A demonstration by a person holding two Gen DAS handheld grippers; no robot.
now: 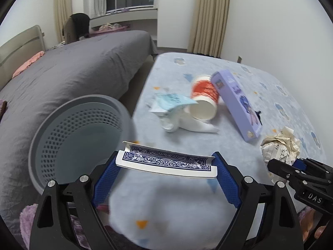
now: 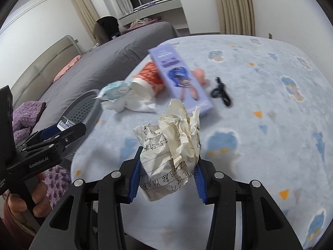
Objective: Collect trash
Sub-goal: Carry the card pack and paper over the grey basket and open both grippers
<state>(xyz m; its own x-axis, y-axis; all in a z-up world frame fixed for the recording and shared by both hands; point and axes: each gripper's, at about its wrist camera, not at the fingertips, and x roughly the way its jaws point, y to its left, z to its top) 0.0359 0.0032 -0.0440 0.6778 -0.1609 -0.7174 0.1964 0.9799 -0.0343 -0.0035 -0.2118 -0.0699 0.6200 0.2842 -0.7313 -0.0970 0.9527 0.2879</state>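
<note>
Trash is being handled from both sides of the grey perforated basket [image 1: 68, 137]: the left gripper [image 1: 166, 164] is pinching a playing card [image 1: 166, 162] — thin, bendy, bowing between the pads — just right of the basket rim; further right, the right gripper [image 2: 168, 166] is squeezing a crumpled paper ball [image 2: 170, 152], probably light and springy — gripped across its middle.

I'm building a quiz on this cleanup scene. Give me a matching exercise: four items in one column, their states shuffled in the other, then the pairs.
Things:
1. playing card
2. crumpled paper
3. paper cup
4. purple box

States:
A. lying on its side, open mouth towards the left wrist camera
B. held in the right hand-held gripper
C. lying on the blanket beside the cup
D. held between the left hand-held gripper's fingers

Pairs: 1-D, 2-B, 3-A, 4-C
</note>
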